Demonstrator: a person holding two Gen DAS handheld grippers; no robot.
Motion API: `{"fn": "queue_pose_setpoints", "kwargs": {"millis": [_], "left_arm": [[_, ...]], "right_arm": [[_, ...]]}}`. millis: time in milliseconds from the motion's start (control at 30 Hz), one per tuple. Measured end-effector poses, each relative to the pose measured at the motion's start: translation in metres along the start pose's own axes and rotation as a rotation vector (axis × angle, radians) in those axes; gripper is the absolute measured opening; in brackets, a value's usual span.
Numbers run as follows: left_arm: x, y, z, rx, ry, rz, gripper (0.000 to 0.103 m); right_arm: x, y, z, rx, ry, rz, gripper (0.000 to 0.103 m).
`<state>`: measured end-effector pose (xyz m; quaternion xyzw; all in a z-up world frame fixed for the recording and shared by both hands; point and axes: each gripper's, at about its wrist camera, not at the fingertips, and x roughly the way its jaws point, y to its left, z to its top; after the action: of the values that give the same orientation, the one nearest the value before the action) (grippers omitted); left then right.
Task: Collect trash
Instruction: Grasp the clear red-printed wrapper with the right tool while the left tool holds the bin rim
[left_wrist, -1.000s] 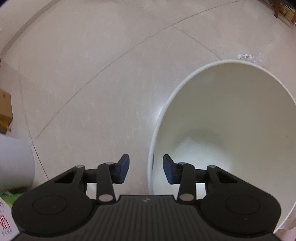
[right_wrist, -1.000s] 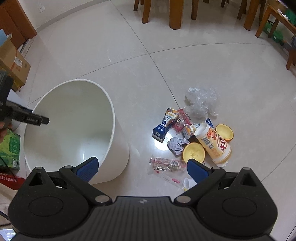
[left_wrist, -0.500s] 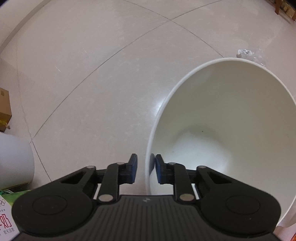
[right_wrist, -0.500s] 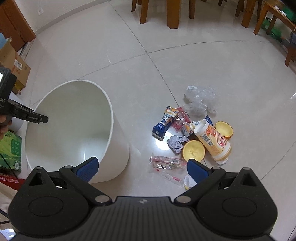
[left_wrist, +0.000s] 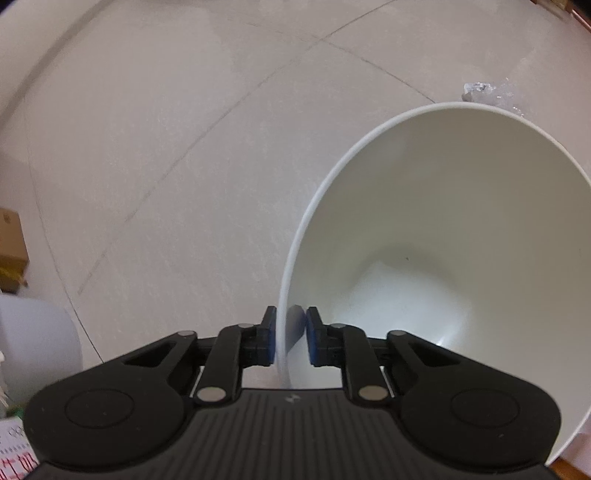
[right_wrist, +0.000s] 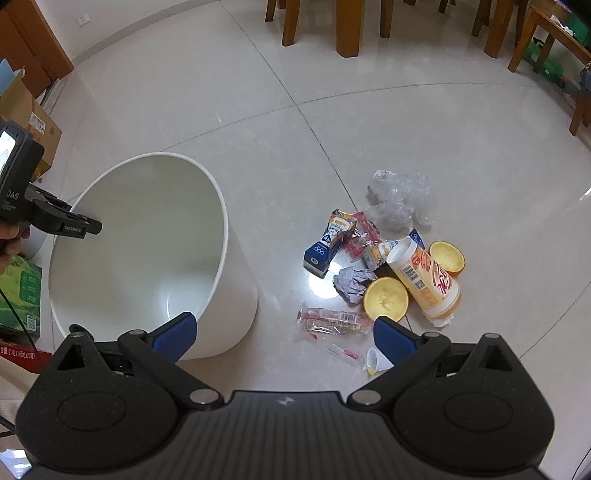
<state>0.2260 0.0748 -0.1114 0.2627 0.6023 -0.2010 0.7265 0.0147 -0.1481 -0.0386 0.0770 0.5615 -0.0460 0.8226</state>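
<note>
The white bin (left_wrist: 369, 136) fills the right of the left wrist view. My left gripper (left_wrist: 291, 339) straddles its near rim. Its jaws are closing, one pad outside and one inside, pressing the wall. The right wrist view shows the same bin (right_wrist: 236, 302) with the left gripper (right_wrist: 94, 227) at its left rim. My right gripper (right_wrist: 284, 336) hangs open above the floor, holding nothing. Trash lies right of the bin: a blue carton (right_wrist: 328, 243), a yellow cup (right_wrist: 424, 280), orange halves (right_wrist: 386, 297), crumpled paper (right_wrist: 351, 282), a clear bag (right_wrist: 399, 199) and a wrapper (right_wrist: 332, 319).
Wooden chair and table legs (right_wrist: 347, 26) stand at the far side of the tiled floor. A cardboard box (right_wrist: 40, 125) and a green box (right_wrist: 20, 295) sit left of the bin. A person's hand (right_wrist: 9, 240) holds the left gripper.
The left gripper's jaws have come together from wide apart onto the bin's rim, which now sits between them. The right gripper and the trash have not moved.
</note>
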Motion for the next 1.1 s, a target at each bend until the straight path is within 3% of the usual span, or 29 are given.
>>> {"fn": "queue_pose_setpoints", "kwargs": {"millis": [200, 400, 833, 1100], "left_arm": [[-0.002, 0.014, 0.006, -0.067, 0.08, -0.056, 0.01], [-0.003, 0.017, 0.003, -0.111, 0.111, -0.07, 0.009], [-0.002, 0.016, 0.02, -0.107, 0.068, -0.002, 0.011], [-0.003, 0.016, 0.015, -0.077, 0.019, -0.027, 0.01]], "right_arm": [[0.003, -0.001, -0.002, 0.011, 0.011, 0.003, 0.103], [0.001, 0.0, -0.001, 0.014, 0.01, 0.004, 0.103], [-0.009, -0.007, -0.005, 0.038, -0.013, 0.014, 0.103], [-0.007, -0.008, -0.005, 0.036, -0.01, 0.006, 0.103]]}}
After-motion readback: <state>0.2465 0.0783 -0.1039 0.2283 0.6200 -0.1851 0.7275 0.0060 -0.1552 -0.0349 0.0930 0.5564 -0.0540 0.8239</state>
